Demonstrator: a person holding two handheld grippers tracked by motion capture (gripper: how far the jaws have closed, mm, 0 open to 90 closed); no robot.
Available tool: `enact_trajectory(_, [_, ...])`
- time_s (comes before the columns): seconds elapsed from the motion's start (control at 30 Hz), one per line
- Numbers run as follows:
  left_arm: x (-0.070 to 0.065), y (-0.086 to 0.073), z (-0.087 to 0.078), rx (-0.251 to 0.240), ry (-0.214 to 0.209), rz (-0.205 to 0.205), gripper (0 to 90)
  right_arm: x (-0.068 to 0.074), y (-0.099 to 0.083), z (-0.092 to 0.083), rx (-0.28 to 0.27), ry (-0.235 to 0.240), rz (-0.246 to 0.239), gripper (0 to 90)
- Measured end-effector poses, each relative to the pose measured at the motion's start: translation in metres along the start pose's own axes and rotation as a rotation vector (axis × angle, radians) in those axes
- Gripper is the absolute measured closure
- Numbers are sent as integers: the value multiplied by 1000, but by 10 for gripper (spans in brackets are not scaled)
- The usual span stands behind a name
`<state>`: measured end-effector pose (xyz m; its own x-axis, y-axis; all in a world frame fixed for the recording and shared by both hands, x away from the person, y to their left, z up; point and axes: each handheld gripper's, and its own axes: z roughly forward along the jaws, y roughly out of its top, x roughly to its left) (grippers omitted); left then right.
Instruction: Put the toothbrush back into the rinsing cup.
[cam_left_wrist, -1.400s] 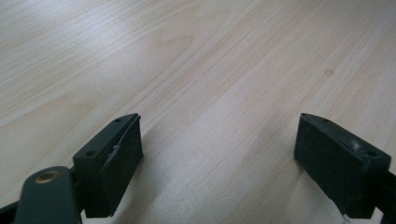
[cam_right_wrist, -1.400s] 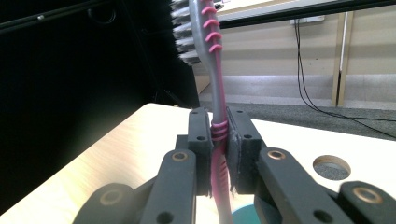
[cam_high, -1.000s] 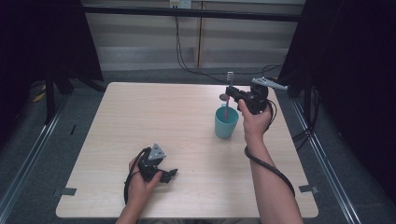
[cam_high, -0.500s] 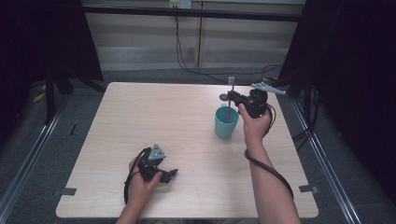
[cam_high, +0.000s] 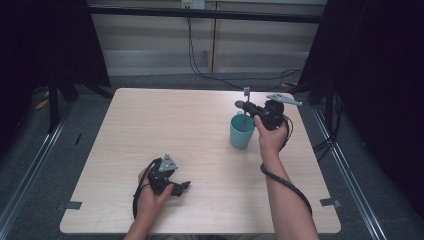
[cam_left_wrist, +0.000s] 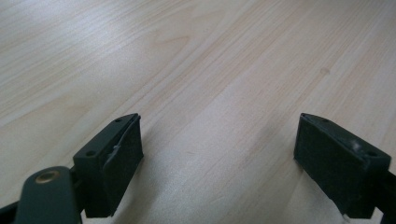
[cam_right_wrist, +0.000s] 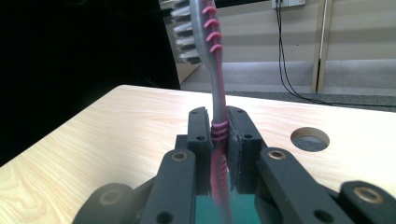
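A grey and pink toothbrush (cam_right_wrist: 211, 70) stands upright, bristles up, with my right gripper (cam_right_wrist: 218, 140) shut on its handle. In the high view the right gripper (cam_high: 248, 106) hovers over a teal cup (cam_high: 242, 132) on the right half of the table, and the toothbrush (cam_high: 245, 107) reaches down into the cup. The cup's teal rim (cam_right_wrist: 243, 210) shows just below the jaws. My left gripper (cam_high: 181, 187) rests on the table near the front edge, held by a hand. Its jaws stand wide apart with bare wood between the fingertips (cam_left_wrist: 119, 158).
The light wooden table (cam_high: 165, 125) has a round cable hole (cam_right_wrist: 309, 139) near its far edge. Black cables (cam_high: 287, 182) trail from both grippers. Dark curtains flank the table, and grey floor surrounds it.
My right gripper has sunk with the toothbrush, bringing the handle lower into the teal cup. The left gripper has stayed put.
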<state>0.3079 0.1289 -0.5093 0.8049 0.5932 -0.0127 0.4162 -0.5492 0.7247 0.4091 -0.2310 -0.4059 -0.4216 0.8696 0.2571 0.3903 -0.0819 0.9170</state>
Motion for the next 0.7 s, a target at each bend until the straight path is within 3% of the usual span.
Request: enact_trajectory(0.7, [0, 0, 0, 3, 0, 7, 152, -11, -23, 1, 11, -9, 0, 802])
